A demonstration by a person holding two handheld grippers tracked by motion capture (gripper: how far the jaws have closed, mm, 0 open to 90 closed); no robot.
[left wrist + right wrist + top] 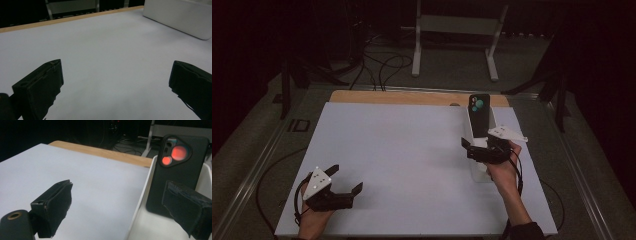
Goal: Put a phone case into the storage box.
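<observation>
Beside phone [479, 115] | right tool [479, 147] wide | left tool [346, 181] wide

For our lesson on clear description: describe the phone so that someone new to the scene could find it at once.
Start at the white table and go to its far right, where a white tray sits. The phone stands upright in it, just beyond the right hand-held gripper. It is black, with a triangular camera block.
</observation>
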